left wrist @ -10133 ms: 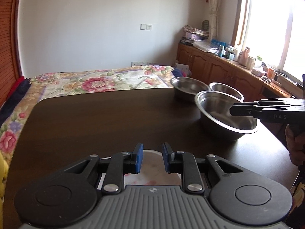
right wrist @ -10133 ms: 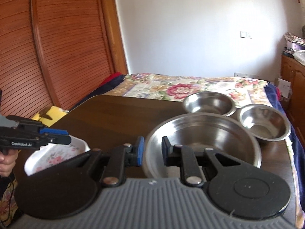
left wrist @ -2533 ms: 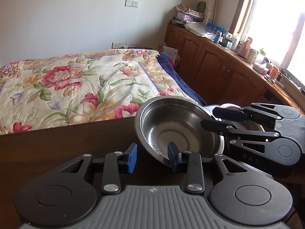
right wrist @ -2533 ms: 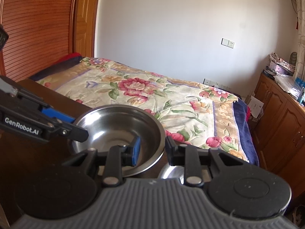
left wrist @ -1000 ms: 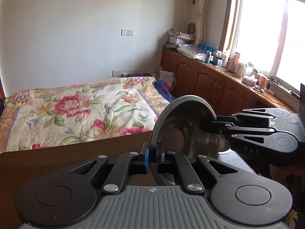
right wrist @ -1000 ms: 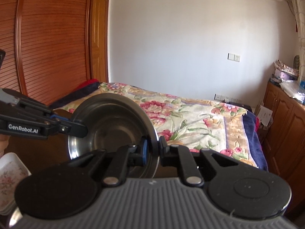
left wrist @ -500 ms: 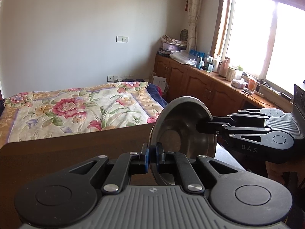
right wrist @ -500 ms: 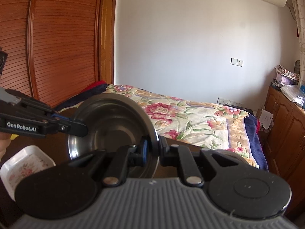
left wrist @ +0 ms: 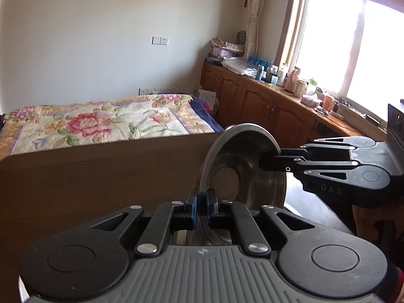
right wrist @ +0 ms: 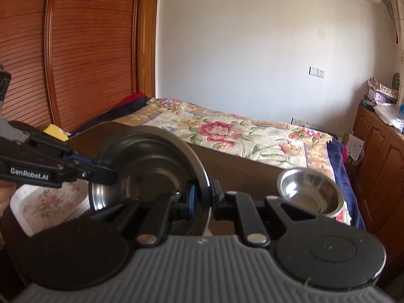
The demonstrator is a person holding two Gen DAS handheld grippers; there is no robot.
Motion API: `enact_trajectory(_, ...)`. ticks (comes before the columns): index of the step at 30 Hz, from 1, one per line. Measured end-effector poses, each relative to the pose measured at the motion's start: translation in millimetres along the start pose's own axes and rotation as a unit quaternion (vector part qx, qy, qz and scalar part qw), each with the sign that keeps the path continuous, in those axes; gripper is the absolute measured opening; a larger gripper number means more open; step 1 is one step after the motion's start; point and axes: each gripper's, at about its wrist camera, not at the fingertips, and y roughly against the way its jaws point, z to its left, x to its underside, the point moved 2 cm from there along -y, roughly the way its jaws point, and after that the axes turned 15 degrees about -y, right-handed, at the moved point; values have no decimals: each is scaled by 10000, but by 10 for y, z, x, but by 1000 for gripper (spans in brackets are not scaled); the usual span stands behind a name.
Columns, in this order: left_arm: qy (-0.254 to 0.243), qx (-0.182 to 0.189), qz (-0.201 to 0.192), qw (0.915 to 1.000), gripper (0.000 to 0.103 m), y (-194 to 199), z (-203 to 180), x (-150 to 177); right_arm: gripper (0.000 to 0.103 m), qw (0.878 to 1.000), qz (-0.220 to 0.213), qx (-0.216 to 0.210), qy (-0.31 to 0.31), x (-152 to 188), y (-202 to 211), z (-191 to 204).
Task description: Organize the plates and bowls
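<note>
Steel bowl [left wrist: 242, 174] hangs in the air between your two tools, tipped up on edge so its hollow faces your right side; your left gripper [left wrist: 200, 208] is clamped on the bowl's near rim, blue pads pressed to either face of the metal; your right gripper [right wrist: 202, 197] pinches the rim on the opposite side, its jaws closed tight on the thin edge, and in the left wrist view you see its black fingers [left wrist: 272, 162] reaching in over the bowl's right edge. Below the bowl lies the dark wooden table [left wrist: 88, 176], and you hold the bowl clear of it; to the bowl's left in the right wrist view, a white dish with a pink flower print [right wrist: 48, 202] sits on the table, partly hidden behind your left tool; to the bowl's right, a smaller steel bowl [right wrist: 309, 192] stands upright near the table's far edge, well apart from the one you hold. Beyond the bowl and past the table edge spreads a bed with a floral cover [left wrist: 101, 121]; right of the bowl, farther back, runs a line of wooden cabinets [left wrist: 265, 101] with bottles and clutter on top, under a bright window [left wrist: 353, 50]; left of the bowl in the right wrist view stand slatted wooden wardrobe doors [right wrist: 75, 50]; farthest back is a plain white wall [right wrist: 252, 50].
</note>
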Motion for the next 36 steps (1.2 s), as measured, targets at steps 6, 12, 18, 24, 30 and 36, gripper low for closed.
enact_trajectory(6,124,138,87,9998,7,-9,-49,153,15,9999,76,62,-26,148,28,10)
enact_trajectory(12,194,236,159,9994,7,-32,-78,244,15,9999,117,58,-57,222,55,-7)
enact_trajectory(18,221,322,216,9990,7,-71,-124,295,15,9997,190,81,-87,312,48,-34)
enact_trajectory(24,199,312,274,9989,7,-128,-142,332,15,9997,198,99,-95,371,47,-37)
enact_trajectory(30,242,367,339,9985,7,-170,-131,358,15,9997,193,130,-71,436,36,-38)
enact_trajectory(36,152,311,315,9989,7,-181,-149,371,15,9997,167,152,-81,471,26,-50)
